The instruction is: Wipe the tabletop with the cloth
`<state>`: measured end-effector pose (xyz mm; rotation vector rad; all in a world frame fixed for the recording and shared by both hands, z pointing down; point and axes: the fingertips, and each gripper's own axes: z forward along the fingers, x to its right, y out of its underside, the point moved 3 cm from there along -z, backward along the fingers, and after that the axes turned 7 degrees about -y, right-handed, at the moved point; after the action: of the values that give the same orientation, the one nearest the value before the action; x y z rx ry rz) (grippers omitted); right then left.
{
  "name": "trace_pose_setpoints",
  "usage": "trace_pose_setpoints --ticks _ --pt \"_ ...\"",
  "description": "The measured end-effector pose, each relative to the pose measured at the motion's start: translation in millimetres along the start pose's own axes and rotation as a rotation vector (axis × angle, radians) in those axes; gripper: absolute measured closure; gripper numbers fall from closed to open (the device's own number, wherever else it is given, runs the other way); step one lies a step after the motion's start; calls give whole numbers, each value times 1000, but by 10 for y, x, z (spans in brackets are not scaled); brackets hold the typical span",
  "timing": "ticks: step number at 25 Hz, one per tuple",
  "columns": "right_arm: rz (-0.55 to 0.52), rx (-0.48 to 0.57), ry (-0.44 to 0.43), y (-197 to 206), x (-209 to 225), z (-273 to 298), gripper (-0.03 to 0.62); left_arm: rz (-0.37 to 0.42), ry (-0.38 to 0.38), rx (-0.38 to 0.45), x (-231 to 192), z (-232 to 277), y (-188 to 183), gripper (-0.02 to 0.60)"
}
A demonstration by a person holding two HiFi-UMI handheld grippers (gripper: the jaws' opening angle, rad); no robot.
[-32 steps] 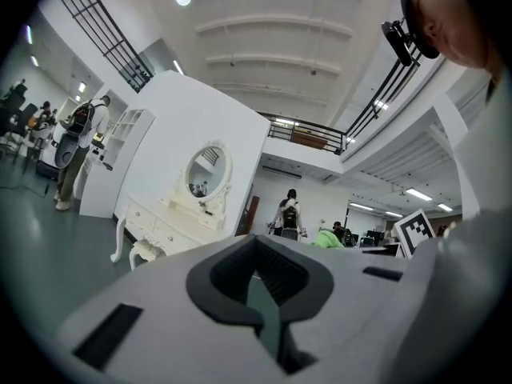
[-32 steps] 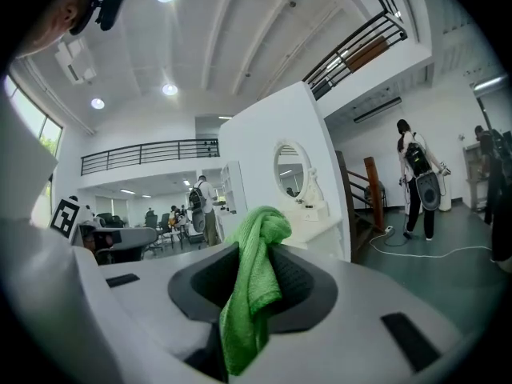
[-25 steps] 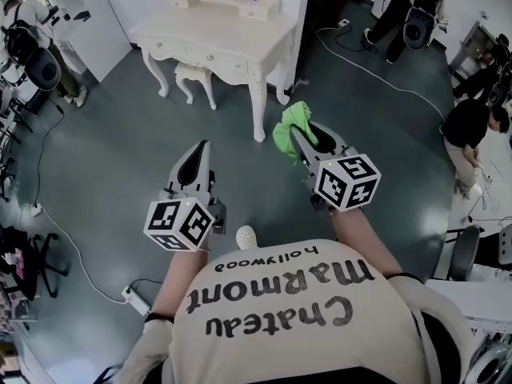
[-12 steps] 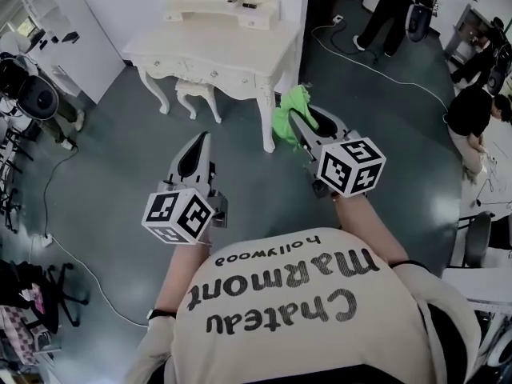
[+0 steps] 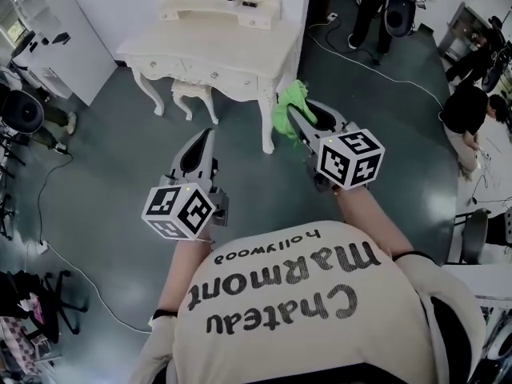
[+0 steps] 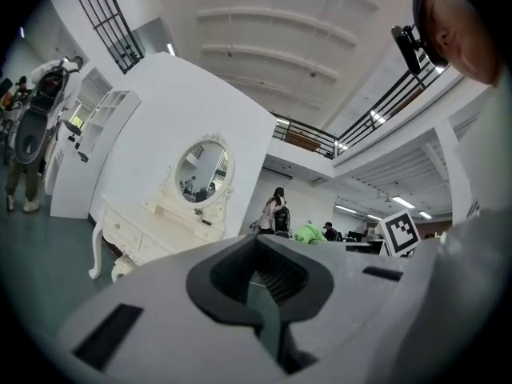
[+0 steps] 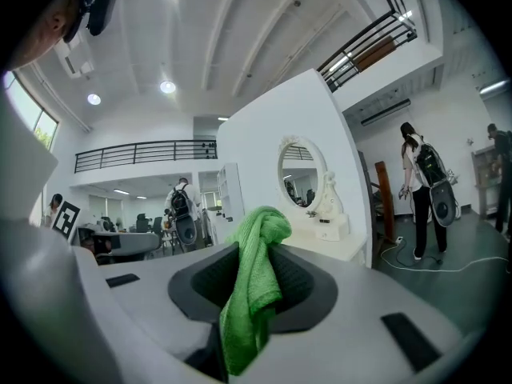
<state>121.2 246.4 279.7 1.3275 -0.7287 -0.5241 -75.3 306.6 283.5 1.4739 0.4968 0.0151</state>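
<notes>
A green cloth (image 5: 289, 112) hangs pinched in my right gripper (image 5: 300, 123), which is held in the air near the front right corner of the cream dressing table (image 5: 210, 53). In the right gripper view the green cloth (image 7: 254, 290) bunches between the shut jaws, with the table (image 7: 336, 245) ahead. My left gripper (image 5: 200, 146) is shut with nothing in it, raised over the grey floor in front of the table. The left gripper view looks along its closed jaws (image 6: 264, 306) at the table (image 6: 152, 229) and its oval mirror (image 6: 200, 170).
A small stool (image 5: 190, 92) stands under the table. Cables (image 5: 376, 72) run across the grey floor. People with backpack gear stand at the back right (image 5: 382, 6) and right edge (image 5: 468, 118). A white shelf unit (image 5: 48, 30) is at the left.
The view has shifted forward: the dressing table sits closer and lower in the head view. Both grippers keep their pose, the right one still gripping the cloth.
</notes>
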Motion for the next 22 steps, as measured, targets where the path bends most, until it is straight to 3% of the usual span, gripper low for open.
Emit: trace_pose_setpoints --ticks 7,15,22 --pt "1 -36 -47 99 -73 427 482 -31 -26 -2 -349 63 -51 574" --pt "77 -82 -35 280 196 757 482 -92 -55 -45 -642 257 128 574" --pt "125 -66 -4 282 615 1013 482 -80 -81 -41 -827 576 87 574"
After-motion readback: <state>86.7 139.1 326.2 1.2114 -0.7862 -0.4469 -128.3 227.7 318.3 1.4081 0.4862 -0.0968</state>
